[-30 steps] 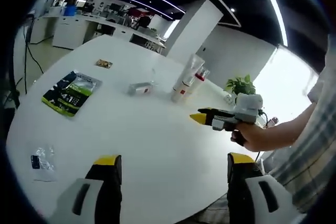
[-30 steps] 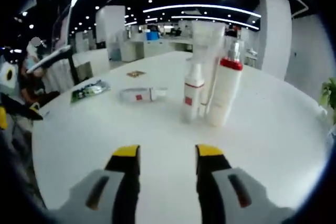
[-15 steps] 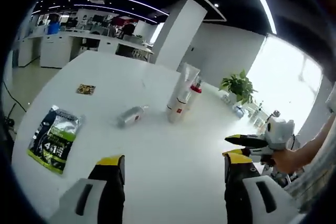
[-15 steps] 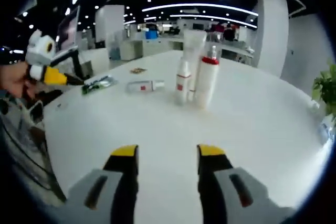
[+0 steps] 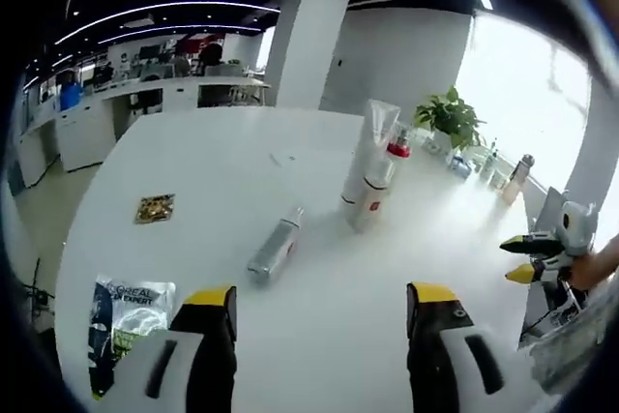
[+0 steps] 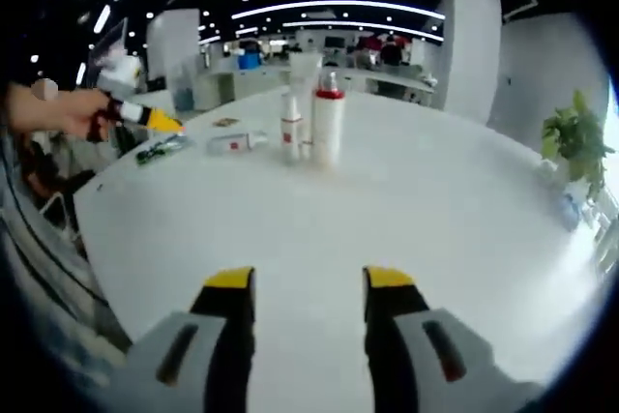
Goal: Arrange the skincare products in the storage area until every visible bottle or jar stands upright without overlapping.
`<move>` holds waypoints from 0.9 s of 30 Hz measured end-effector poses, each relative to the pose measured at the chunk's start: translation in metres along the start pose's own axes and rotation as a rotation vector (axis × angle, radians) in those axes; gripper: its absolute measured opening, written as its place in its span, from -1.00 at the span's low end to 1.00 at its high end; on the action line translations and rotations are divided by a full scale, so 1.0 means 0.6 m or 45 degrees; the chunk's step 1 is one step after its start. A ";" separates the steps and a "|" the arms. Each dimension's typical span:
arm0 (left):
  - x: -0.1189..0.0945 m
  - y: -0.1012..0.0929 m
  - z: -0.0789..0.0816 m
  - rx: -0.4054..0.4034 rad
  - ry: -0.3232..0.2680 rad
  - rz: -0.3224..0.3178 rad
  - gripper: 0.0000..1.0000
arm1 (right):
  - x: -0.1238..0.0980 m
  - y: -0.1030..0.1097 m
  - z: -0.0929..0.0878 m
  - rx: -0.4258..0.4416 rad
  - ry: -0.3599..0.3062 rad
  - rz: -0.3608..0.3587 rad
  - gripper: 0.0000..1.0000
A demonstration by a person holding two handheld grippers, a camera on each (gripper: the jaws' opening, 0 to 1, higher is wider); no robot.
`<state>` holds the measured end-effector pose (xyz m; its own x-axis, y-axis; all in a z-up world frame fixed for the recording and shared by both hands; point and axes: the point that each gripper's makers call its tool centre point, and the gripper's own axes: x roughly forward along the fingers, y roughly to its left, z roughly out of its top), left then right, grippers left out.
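We see a big white table (image 5: 242, 181) in an office. Our left gripper (image 5: 319, 311) is low over the near edge of the table, and its two yellow-tipped jaws are spread wide with nothing between them. Our right gripper (image 6: 302, 287) is over a bare part of the table too. Its jaws have a smaller gap between them, and they hold nothing.

Three skincare things stand up together near the middle of the table: a tall white tube (image 5: 375, 134), a bottle with a red cap (image 5: 389, 173) and a small white bottle (image 5: 360, 202) with a red band and a red square on it. They stand just beside each other. We cannot read any words on them.

A silver bottle (image 5: 275, 247) lies on its side on the table, near the standing group and closer to our left gripper. It has a small red mark on it that we cannot read.

A dark packet (image 5: 124, 321) with green on it lies flat by the left jaw in the left gripper view. We can read "L'OREAL" at its top. A little brown packet (image 5: 155, 207) lies farther out; its print is too small to read.

A green plant (image 6: 573, 142) stands at the far side of the table.
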<state>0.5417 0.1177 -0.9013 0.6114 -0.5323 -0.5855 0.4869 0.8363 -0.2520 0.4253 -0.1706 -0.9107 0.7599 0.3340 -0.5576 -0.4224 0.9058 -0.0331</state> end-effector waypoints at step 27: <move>0.167 0.076 0.005 0.339 0.303 0.009 -0.14 | 0.013 -0.044 -0.002 0.010 0.115 -0.036 -0.17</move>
<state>0.6269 0.1022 -0.9692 0.4681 -0.4553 -0.7574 0.6481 0.7595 -0.0561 0.4419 -0.1924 -0.9154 0.7237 0.2837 -0.6291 -0.3972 0.9167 -0.0435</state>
